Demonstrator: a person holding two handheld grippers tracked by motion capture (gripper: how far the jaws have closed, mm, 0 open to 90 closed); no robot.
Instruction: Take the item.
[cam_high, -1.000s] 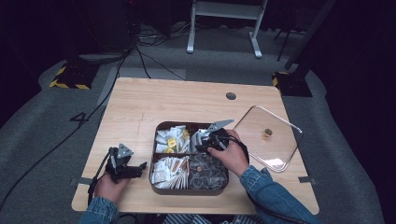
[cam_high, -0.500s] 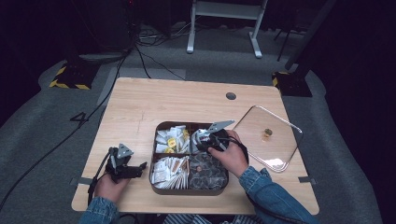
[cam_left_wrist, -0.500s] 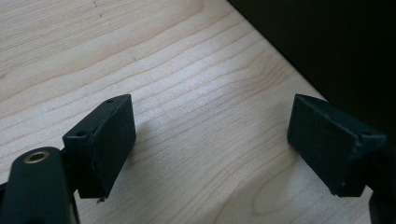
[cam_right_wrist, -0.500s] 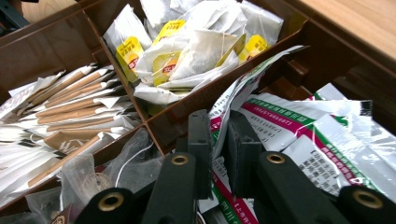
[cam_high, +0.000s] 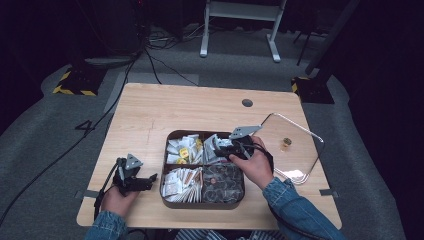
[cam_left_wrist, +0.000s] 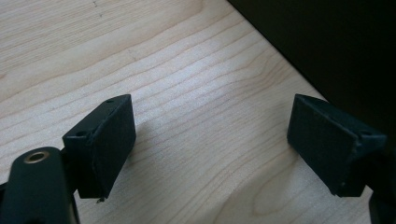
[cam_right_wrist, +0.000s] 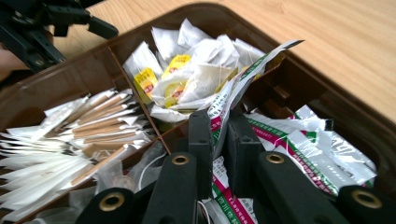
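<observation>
right gripper (cam_right_wrist: 218, 140): jaws pinch a white sachet with red and green print (cam_right_wrist: 224, 105), just above the brown compartment tray (cam_right_wrist: 299, 70). left gripper (cam_high: 134, 179): jaws spread, over bare table (cam_left_wrist: 196, 93).

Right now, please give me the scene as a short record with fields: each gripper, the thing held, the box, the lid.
right gripper: shut on a sachet, over the far right compartment
sachet: white with red and green print, upright between the jaws
left gripper: open, nothing between the jaws, over bare table
box: brown, four compartments, all holding packets
lid: clear, on the table right of the box
</observation>
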